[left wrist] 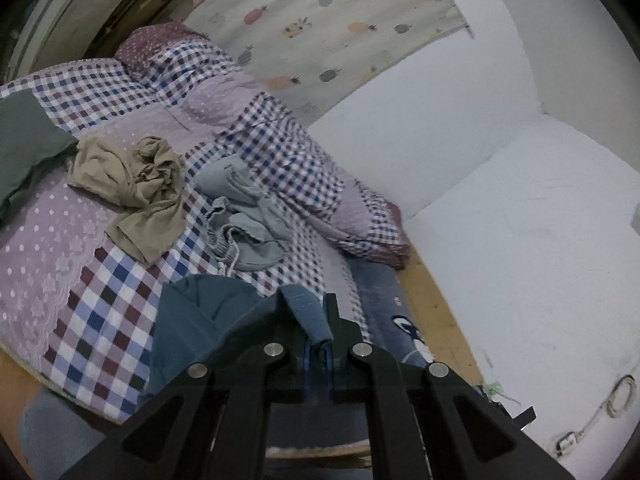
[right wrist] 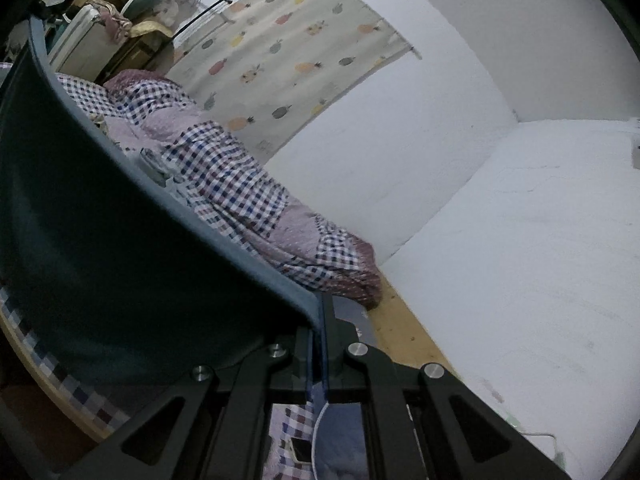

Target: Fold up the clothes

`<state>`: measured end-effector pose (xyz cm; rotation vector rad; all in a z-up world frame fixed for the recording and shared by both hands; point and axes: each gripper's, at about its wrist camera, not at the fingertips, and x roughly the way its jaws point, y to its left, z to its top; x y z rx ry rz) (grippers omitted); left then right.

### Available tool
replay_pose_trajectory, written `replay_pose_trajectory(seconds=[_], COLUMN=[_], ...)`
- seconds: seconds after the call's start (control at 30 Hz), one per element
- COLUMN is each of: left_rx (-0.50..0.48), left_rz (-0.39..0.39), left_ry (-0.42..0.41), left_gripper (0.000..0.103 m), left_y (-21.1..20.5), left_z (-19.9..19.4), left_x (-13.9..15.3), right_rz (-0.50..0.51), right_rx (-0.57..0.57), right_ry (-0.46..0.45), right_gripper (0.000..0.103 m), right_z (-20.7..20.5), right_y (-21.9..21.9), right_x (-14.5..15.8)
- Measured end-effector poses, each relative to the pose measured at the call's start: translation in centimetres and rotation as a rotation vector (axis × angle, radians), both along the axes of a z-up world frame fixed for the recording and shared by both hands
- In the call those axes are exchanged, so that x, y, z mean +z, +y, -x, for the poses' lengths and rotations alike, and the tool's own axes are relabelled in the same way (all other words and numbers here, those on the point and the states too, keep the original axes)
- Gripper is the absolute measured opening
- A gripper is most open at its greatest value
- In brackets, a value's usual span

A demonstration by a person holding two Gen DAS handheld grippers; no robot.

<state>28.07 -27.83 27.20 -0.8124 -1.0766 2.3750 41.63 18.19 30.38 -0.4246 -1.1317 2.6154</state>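
A dark teal garment (left wrist: 192,320) hangs over the near edge of the bed, and my left gripper (left wrist: 318,320) is shut on a folded corner of it. In the right wrist view the same teal garment (right wrist: 100,248) fills the left half as a taut sheet, its hem running to my right gripper (right wrist: 318,320), which is shut on that edge. A crumpled tan garment (left wrist: 140,184) and a light grey-blue garment with a drawstring (left wrist: 244,224) lie further back on the checked bedcover (left wrist: 100,320).
A rolled checked quilt (left wrist: 312,184) lies along the bed's right side beside the white wall (left wrist: 500,200). A dark green cloth (left wrist: 24,148) sits at far left. Jeans (left wrist: 384,304) lie by the wooden bed edge (left wrist: 436,300). A pineapple-print curtain (right wrist: 288,52) hangs behind.
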Motion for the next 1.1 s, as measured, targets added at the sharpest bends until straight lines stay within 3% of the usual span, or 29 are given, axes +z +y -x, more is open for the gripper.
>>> replay_pose_trajectory(seconds=[0.4,0.67,0.83,1.1], left_rx=[0.039,0.068,0.091,0.093], left_rz=[0.157,0.276,0.355,0.450], left_ry=[-0.184,-0.379,-0.487,-0.536], left_gripper=[0.003,0.003,0.004,0.004], left_y=[3.6,5.9,6.9,8.2], left_z=[16.2,27.1,31.7,35.5], left_x=[-5.5,-13.9,-19.5,-24.0], right_rz=[0.048,0.036,0.028,0.050], right_rx=[0.014,0.008,0.004,-0.020], right_ry=[-0.214,-0.419,-0.547,-0.721], right_gripper=[0.000,0.000,0.000,0.000], right_z=[15.6,27.4,34.8,43.4], right_y=[3.9,5.9,7.1,7.9], right_x=[-5.9,-13.5,-18.3,-25.6])
